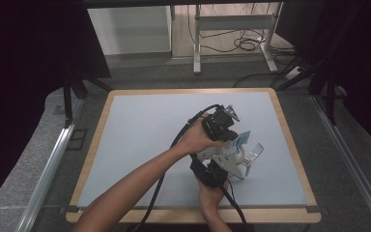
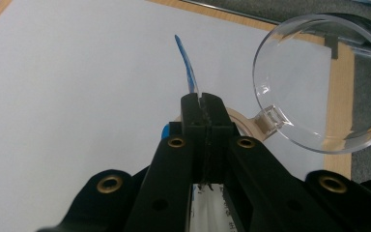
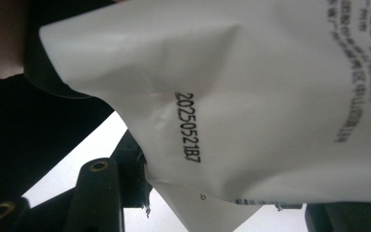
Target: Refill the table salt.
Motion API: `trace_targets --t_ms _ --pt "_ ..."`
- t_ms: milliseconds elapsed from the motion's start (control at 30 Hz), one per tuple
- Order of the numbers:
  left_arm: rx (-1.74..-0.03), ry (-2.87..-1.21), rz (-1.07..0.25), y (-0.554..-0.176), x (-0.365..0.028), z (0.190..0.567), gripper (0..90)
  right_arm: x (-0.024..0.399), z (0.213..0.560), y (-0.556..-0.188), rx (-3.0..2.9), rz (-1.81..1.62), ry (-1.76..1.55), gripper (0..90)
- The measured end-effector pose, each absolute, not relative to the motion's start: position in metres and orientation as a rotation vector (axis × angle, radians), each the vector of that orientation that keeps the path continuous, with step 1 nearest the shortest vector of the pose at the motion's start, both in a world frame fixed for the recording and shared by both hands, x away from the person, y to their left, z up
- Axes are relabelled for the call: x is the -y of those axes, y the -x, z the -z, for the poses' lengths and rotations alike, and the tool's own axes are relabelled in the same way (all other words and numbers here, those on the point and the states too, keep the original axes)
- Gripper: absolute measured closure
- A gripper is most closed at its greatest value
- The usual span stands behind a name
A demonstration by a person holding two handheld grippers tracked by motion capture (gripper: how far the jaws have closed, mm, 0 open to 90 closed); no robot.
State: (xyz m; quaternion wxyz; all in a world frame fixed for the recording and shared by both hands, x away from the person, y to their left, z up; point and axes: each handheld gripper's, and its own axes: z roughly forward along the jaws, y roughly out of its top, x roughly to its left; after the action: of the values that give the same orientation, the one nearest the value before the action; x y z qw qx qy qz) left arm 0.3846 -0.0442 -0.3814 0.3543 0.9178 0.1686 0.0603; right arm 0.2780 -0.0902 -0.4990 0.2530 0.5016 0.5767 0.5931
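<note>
Packet (image 3: 251,96) is held above the table (image 1: 140,125) beside a clear cup (image 2: 319,82); left gripper (image 2: 204,100) is clamped on its edge, right gripper (image 1: 212,171) grips it too; tearing appears barely begun, emptying remains

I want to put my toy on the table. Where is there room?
The grey mat is bare on its whole left half and along the far edge, up to the wooden rim. It is crowded near the right front, where both hands, the white packet and the clear plastic lid sit.
</note>
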Motion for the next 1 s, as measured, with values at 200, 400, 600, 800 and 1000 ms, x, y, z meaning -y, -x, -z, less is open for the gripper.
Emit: trace_targets --t_ms 200,400,600,800,1000 --pt "-0.43 -2.367 -0.16 -0.3841 0.0447 0.3805 90.0 0.0898 0.498 -0.2782 -1.559 -1.62 -1.369 45.1" --pt "-0.434 -2.364 -0.162 -0.3829 0.0448 0.3782 90.0 0.0894 0.4966 -0.278 -1.549 -1.622 -1.359 45.1" --pt "-0.436 -2.366 -0.162 -0.3831 0.0444 0.3784 90.0 0.089 0.4967 -0.2783 -1.549 -1.62 -1.357 45.1" --pt "-0.435 -2.368 -0.165 -0.3829 0.044 0.3781 90.0 0.0888 0.4965 -0.2782 -1.549 -1.621 -1.359 45.1" --pt "-0.434 -2.372 -0.165 -0.3829 0.0439 0.3782 90.0 0.0882 0.4964 -0.2781 -1.547 -1.625 -1.364 45.1"
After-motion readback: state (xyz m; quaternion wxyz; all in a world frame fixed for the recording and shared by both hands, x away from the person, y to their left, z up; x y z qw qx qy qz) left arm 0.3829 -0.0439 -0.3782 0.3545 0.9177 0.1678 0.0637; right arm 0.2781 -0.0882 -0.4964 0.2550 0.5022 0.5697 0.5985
